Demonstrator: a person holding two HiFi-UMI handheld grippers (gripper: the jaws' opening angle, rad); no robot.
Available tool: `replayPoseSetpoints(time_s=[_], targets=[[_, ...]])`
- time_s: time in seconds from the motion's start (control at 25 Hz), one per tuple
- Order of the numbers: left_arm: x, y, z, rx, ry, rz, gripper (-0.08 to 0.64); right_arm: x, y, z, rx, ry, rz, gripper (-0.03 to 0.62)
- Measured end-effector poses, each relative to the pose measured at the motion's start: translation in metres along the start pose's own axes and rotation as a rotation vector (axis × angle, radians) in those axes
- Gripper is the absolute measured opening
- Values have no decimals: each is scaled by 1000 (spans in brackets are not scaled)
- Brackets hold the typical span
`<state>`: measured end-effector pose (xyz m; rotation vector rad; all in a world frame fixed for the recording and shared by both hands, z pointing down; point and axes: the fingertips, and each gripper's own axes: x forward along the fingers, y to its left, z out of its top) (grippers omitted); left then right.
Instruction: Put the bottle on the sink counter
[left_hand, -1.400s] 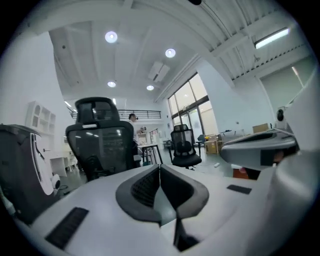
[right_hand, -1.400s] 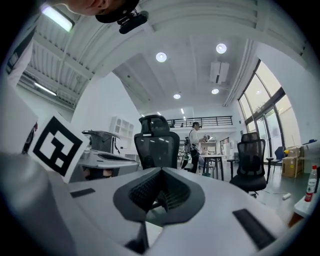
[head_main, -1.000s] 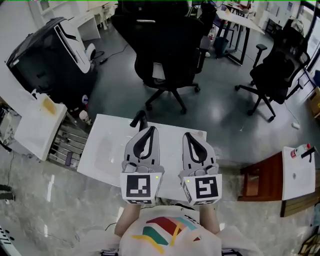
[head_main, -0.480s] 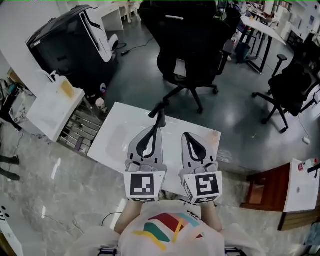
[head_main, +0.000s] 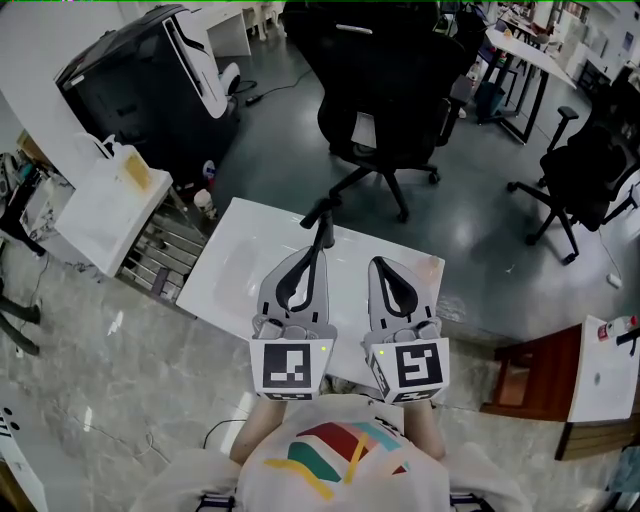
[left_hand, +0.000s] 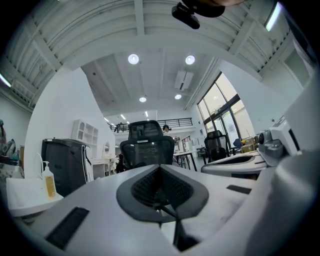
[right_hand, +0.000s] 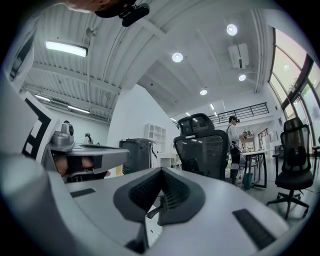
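Oddly, the bottle (left_hand: 48, 181) is plain only in the left gripper view: a pump bottle of yellow liquid on a white stand (left_hand: 25, 197) far to the left. In the head view it is a mere yellow smudge. The left hand-held gripper (head_main: 306, 258) and right hand-held gripper (head_main: 382, 266) are both pressed together, empty, over the glossy white surface (head_main: 235, 285), partly covering its black tap (head_main: 322, 222).

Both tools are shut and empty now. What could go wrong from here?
The left tool seems close to the black faucet; swinging toward the yellow bottle may strike it. Both it and the right tool are shut; reaching the yellow bottle on its white side surface so could tip it.
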<state>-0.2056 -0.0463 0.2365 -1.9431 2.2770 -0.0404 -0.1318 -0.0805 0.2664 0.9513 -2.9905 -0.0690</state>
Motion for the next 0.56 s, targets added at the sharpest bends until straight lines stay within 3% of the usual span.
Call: replayPoseSetpoints(time_s=[0.56], targets=[[1, 2, -4, 1, 22, -16, 17, -1, -1, 4, -10, -6, -20, 11]])
